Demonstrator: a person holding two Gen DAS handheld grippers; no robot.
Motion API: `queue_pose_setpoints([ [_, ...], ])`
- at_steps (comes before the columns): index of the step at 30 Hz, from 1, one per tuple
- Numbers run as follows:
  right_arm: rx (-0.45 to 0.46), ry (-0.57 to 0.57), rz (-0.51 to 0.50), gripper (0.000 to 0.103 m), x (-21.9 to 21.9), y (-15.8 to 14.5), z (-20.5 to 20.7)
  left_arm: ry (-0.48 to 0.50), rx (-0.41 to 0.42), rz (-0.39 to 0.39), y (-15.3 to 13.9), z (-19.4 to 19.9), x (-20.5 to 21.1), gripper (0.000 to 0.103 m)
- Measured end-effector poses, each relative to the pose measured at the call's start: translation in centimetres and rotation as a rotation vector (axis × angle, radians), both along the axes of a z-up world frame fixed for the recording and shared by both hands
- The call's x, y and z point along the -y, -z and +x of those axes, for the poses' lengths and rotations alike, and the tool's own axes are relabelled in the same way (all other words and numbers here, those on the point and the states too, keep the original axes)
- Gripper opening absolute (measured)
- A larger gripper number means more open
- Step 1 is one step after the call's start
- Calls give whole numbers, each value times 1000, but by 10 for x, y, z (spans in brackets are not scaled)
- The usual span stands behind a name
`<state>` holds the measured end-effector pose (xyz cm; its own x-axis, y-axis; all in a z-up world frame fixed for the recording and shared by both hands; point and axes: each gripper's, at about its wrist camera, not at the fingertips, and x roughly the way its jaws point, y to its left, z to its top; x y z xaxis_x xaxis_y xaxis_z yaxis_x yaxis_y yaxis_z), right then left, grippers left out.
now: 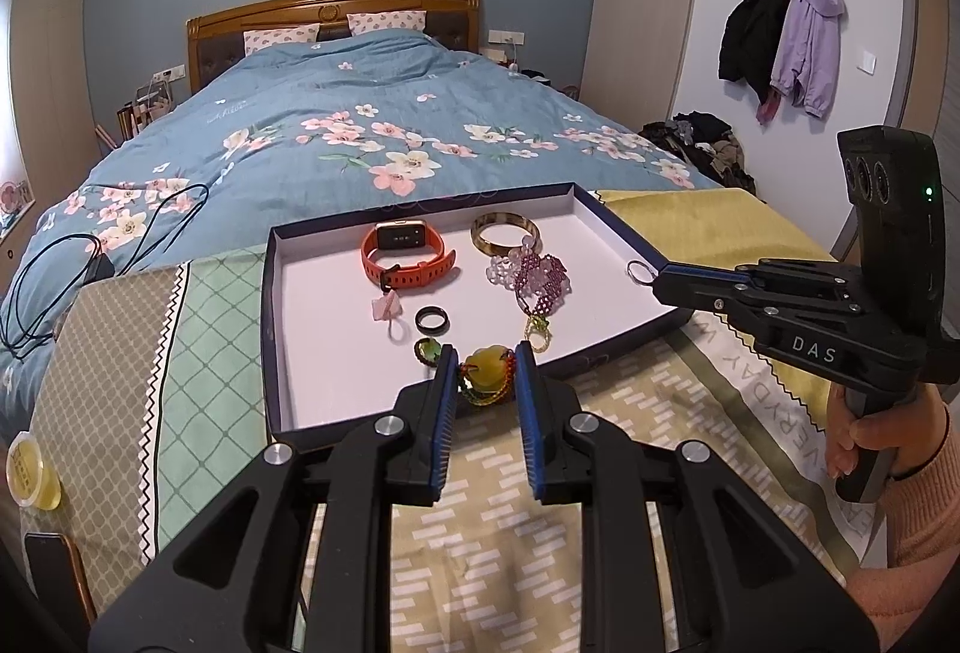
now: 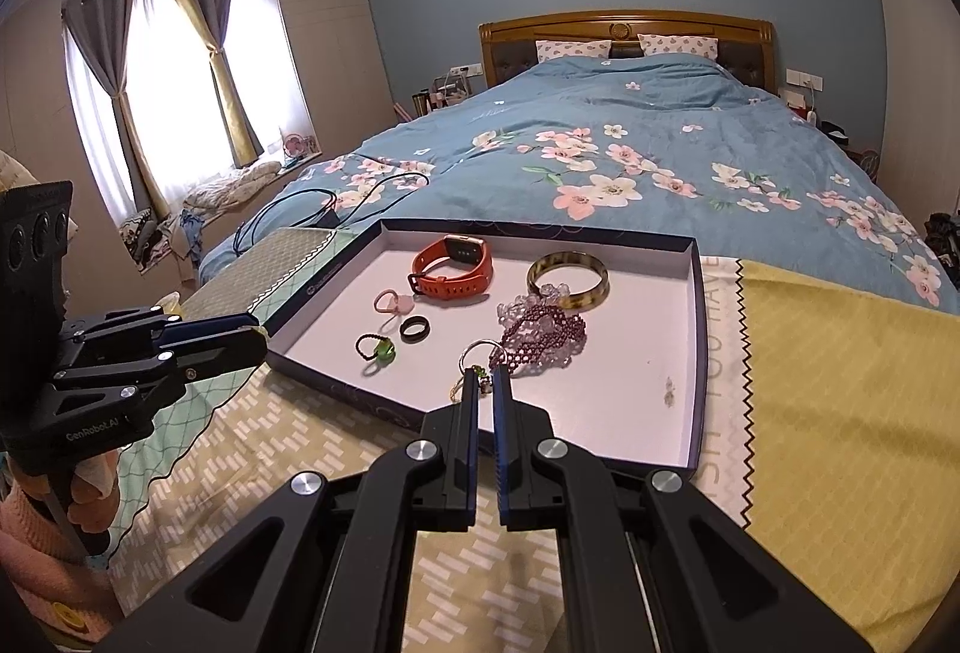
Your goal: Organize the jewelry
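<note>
A shallow dark box (image 1: 268,329) with a white floor lies on the cloths at the foot of the bed. In it are an orange watch (image 1: 408,254), a tortoiseshell bangle (image 1: 504,231), a purple bead bracelet (image 1: 540,281), a black ring (image 1: 432,320), a pink ring (image 1: 387,308) and a green ring (image 1: 429,351). My left gripper (image 1: 485,362) is shut on a yellow-green pendant (image 1: 489,378) with a red and green cord, over the box's near edge. My right gripper (image 2: 486,383) is shut on a silver ring (image 2: 477,353) above the box floor, beside the bracelet (image 2: 540,332).
A small gold and green piece (image 1: 537,334) lies by the near wall of the box. Black cables (image 1: 90,245) trail over the flowered quilt at left. A yellow lidded tub (image 1: 30,473) and a phone (image 1: 48,563) sit at the left edge. A yellow cloth (image 2: 840,383) is to the right.
</note>
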<state>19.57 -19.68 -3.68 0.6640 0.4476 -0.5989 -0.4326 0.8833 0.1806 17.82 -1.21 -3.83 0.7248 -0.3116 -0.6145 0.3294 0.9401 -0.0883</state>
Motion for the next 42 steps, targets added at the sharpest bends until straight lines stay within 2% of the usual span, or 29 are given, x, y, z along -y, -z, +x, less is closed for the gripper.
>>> queue_pose_setpoints([
  [42,-11,-18,-10,3,-12,0,33,-31,-3,12,4,40,3,19],
])
